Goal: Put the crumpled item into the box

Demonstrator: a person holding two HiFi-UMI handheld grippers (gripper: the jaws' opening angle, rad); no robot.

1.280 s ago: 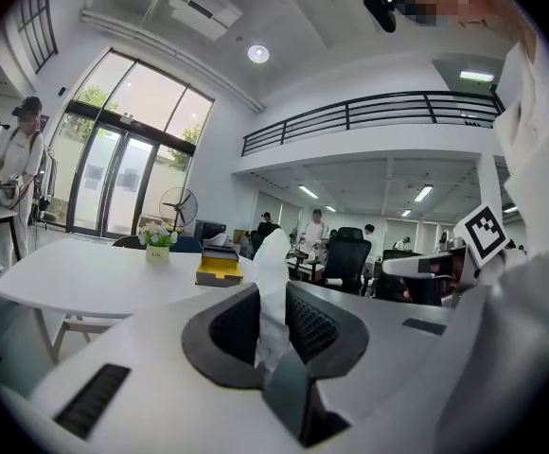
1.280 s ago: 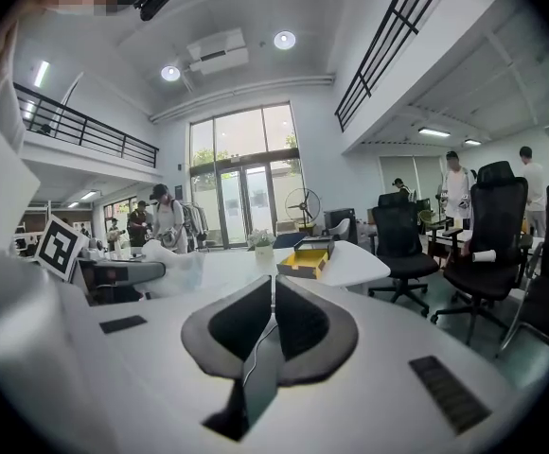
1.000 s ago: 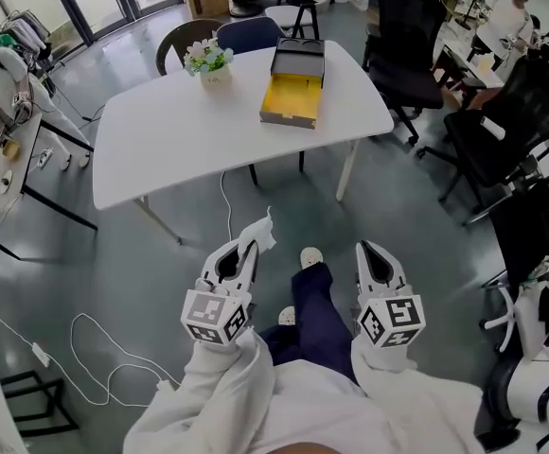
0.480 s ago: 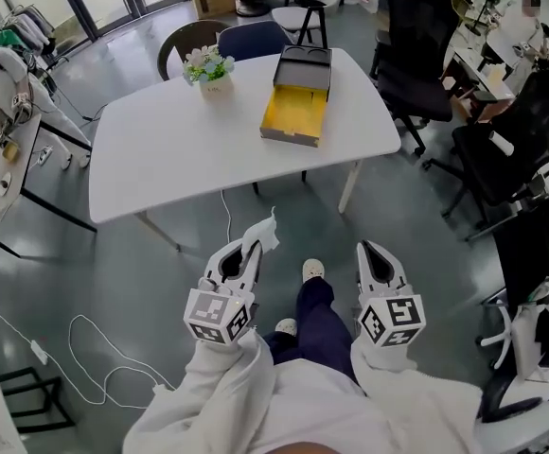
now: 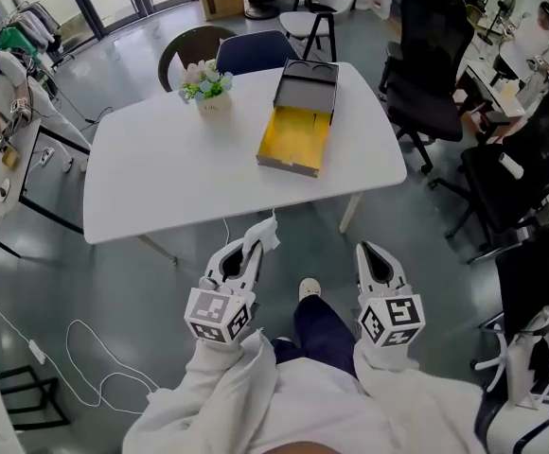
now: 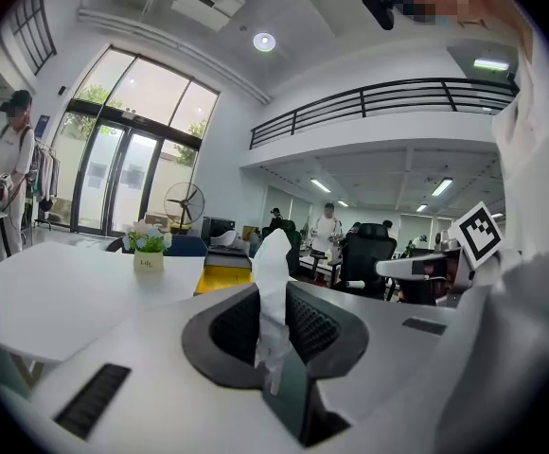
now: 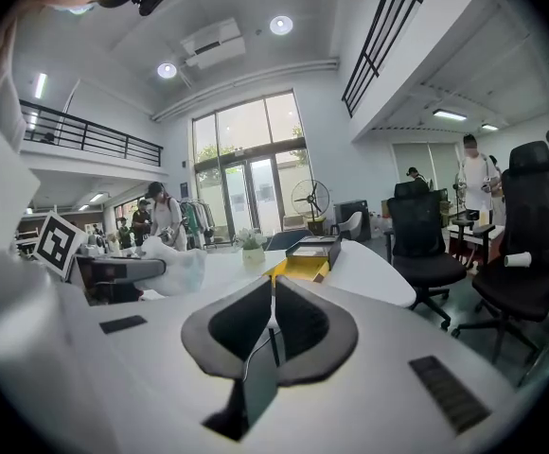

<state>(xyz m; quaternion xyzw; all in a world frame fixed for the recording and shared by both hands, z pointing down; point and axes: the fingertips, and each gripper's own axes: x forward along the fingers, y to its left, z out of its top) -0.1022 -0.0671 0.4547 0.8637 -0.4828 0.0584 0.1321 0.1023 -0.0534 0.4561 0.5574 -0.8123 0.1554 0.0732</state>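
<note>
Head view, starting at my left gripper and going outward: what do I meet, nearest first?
left gripper holding the crumpled tissue → white table → yellow-lined box → blue chair

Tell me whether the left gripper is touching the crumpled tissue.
Touching. The left gripper view shows the left gripper closed on the crumpled tissue, pinched between its jaws.

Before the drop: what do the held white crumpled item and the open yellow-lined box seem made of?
White crumpled item: probably tissue paper, matte, softly creased, thin tip. Open yellow-lined box: likely rigid cardboard, dark outside, matte yellow inside, straight walls.
</note>
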